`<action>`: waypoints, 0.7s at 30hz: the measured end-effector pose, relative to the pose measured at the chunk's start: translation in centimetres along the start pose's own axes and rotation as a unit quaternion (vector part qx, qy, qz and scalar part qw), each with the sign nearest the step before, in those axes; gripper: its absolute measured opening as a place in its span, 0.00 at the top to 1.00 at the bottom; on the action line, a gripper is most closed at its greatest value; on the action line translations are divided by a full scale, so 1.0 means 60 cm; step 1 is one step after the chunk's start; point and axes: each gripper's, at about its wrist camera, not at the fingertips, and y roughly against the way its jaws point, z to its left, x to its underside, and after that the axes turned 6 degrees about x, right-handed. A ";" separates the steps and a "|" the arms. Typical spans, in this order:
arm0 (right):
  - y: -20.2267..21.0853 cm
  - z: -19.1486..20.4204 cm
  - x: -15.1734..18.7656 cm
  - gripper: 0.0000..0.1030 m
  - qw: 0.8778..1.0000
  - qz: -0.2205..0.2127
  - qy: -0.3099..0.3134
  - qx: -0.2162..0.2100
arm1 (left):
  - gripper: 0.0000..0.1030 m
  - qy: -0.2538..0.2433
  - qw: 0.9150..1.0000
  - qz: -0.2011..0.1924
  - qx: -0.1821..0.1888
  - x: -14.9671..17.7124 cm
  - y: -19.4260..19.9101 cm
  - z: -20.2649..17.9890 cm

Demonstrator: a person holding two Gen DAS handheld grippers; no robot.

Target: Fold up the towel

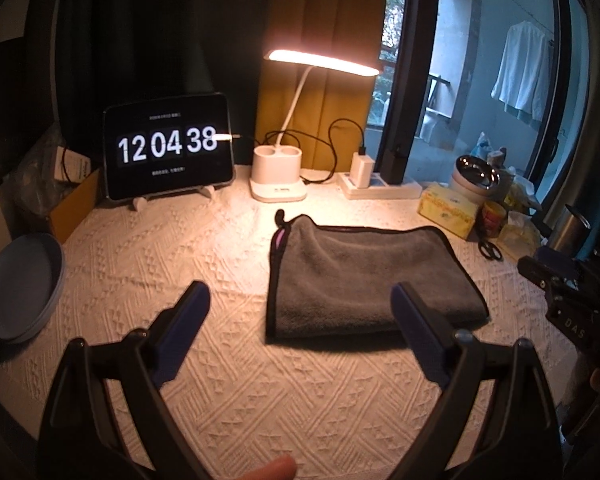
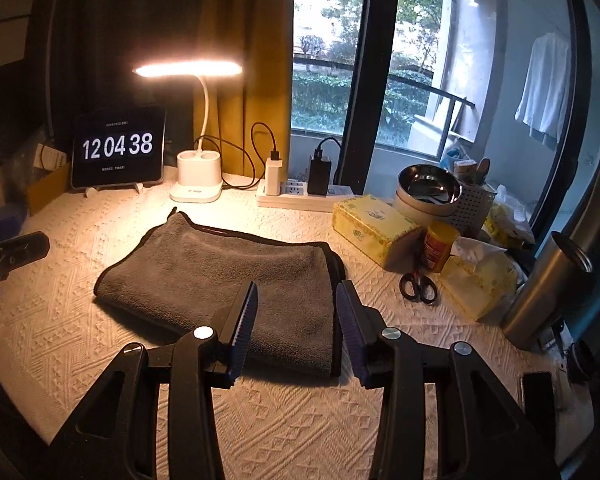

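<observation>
A grey towel [image 1: 364, 276] with black trim lies folded flat on the cream textured tablecloth [image 1: 180, 248]; it also shows in the right wrist view [image 2: 220, 280]. My left gripper [image 1: 300, 300] is open and empty, held above the cloth at the towel's near left corner. My right gripper [image 2: 296, 296] is open and empty, just above the towel's near right corner. The right gripper also shows at the right edge of the left wrist view [image 1: 556, 280]. The left gripper's tip shows at the left edge of the right wrist view [image 2: 16, 252].
At the back stand a tablet clock [image 1: 168, 152], a lit desk lamp [image 1: 278, 184] and a power strip [image 2: 304, 196]. On the right are a tissue box [image 2: 374, 228], scissors [image 2: 418, 286], a can [image 2: 440, 246], a steel bowl [image 2: 428, 188] and a steel tumbler [image 2: 544, 292]. A grey plate [image 1: 20, 284] sits left.
</observation>
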 end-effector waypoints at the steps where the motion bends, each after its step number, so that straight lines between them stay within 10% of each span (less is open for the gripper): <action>1: 0.008 0.001 0.000 0.58 1.000 -0.003 -0.001 0.000 | 0.10 0.001 1.000 -0.002 -0.004 0.000 0.005 0.002; 21: 0.170 0.005 0.031 0.58 0.998 -0.060 -0.015 0.001 | 0.10 -0.028 0.997 -0.062 -0.023 0.037 0.127 -0.020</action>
